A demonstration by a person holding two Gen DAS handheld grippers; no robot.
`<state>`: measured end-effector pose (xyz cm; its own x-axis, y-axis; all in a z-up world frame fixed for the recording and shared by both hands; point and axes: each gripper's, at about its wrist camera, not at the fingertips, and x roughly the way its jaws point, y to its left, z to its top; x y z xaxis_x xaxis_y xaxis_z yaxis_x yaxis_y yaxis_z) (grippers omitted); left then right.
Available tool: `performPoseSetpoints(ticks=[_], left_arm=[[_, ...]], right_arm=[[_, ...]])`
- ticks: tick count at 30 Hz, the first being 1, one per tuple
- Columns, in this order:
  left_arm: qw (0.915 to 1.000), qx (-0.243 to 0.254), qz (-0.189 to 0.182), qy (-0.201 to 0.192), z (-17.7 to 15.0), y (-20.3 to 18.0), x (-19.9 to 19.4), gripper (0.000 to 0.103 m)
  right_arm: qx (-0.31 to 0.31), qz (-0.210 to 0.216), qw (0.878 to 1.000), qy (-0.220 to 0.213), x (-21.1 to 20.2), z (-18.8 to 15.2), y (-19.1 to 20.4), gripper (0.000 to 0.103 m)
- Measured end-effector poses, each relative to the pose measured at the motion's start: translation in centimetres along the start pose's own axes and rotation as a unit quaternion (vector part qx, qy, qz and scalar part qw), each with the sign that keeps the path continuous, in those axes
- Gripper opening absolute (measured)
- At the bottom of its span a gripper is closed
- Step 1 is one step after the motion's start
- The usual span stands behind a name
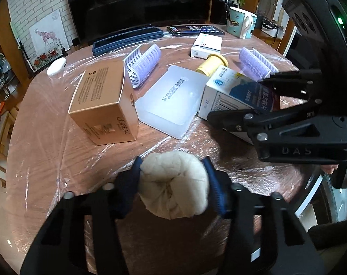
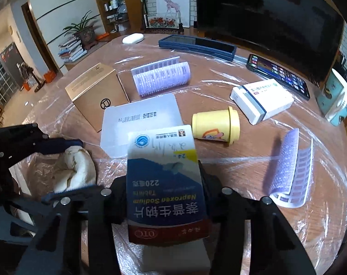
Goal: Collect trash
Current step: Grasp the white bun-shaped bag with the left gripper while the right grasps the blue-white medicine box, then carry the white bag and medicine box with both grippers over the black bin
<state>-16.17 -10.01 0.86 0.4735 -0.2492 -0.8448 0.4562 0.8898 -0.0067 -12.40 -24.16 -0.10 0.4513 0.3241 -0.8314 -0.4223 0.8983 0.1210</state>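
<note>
Crumpled white tissue (image 1: pixel 173 185) sits clamped between the left gripper's (image 1: pixel 173 183) fingers, low over the table (image 1: pixel 47 160) near its front edge. Beside it, the right gripper's (image 2: pixel 166 197) fingers are clamped on a blue-and-white medicine box (image 2: pixel 166 183). Bare, plastic-covered table lies left of the tissue; a gold box (image 1: pixel 104 100) and clear tray (image 1: pixel 171 100) crowd behind.

The medicine box (image 2: pixel 166 183) blurs at its near end; its lower part is hidden between the right tongs (image 2: pixel 166 208). The mug (image 2: pixel 338 100) is cut off by the frame's edge.
</note>
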Motion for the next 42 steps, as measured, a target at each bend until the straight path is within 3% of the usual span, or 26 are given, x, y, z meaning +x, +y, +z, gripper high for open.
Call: performPoseSetpoints(ticks=[23, 42], left_arm=[[0.9994, -0.015, -0.016, -0.027, 0.4, -0.5, -2.3, 0.052], [0.9984, -0.016, -0.026, -0.048, -1.2, -1.5, -6.3, 0.052]], right_arm=[[0.096, -0.001, 0.995, -0.034, -4.8, -3.0, -0.8, 0.046], [0.098, 0.015, 0.994, -0.054, -9.9, -6.5, 1.1, 0.046]])
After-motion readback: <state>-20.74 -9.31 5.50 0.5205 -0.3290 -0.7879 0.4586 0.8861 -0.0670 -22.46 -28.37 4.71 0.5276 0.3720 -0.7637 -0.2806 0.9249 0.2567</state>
